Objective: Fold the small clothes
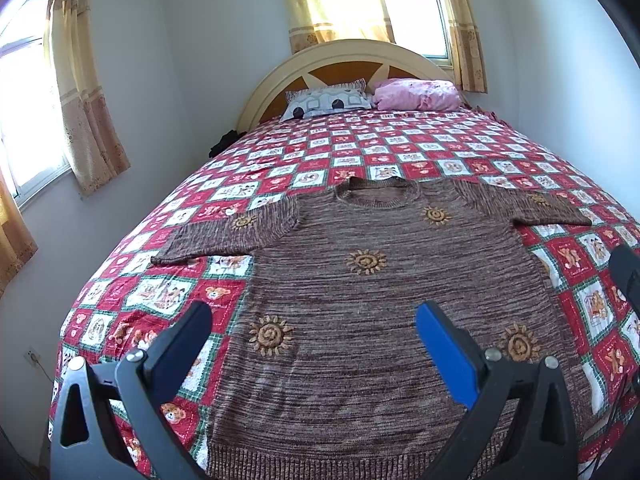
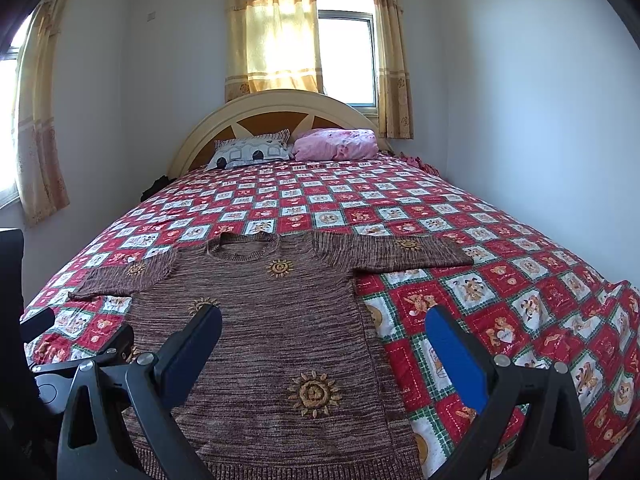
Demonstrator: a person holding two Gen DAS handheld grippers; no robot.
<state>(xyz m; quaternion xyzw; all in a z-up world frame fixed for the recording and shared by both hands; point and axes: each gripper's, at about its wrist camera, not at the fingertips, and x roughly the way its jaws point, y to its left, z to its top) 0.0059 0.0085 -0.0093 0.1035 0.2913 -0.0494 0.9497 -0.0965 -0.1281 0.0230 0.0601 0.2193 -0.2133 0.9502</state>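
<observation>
A: Item count?

B: One sweater [image 1: 384, 320], brown knit, laid flat and face up on the bed [image 1: 400, 148], collar toward the headboard [image 1: 344, 50], hem at the near edge. Both short sleeves are spread out to the sides. Sun motifs visible in the left wrist view: six. Two pillows: one grey patterned pillow [image 1: 328, 102], one pink pillow [image 1: 416, 94], side by side and touching against the headboard.

A: Claws?

B: Two. The left claw [image 1: 316, 344] has both fingers spread wide, nothing between them; it hangs over the lower left part of the sweater. The right claw [image 2: 324, 344] is likewise spread wide and empty, over the lower right edge of the sweater, one finger above knit, the other above the quilt [image 2: 500, 280].

A: Obstructions?

B: Nothing lies on the sweater. A dark item [image 1: 224, 142] sits at the left side of the bed near the headboard; its kind cannot be told.

A: Bed and room?

B: The quilt is a red-and-white check with bear prints and covers the whole bed. White walls. Two windows, one behind the headboard [image 2: 346, 56], one on the left wall [image 1: 28, 112], both with yellow curtains [image 2: 276, 32].
</observation>
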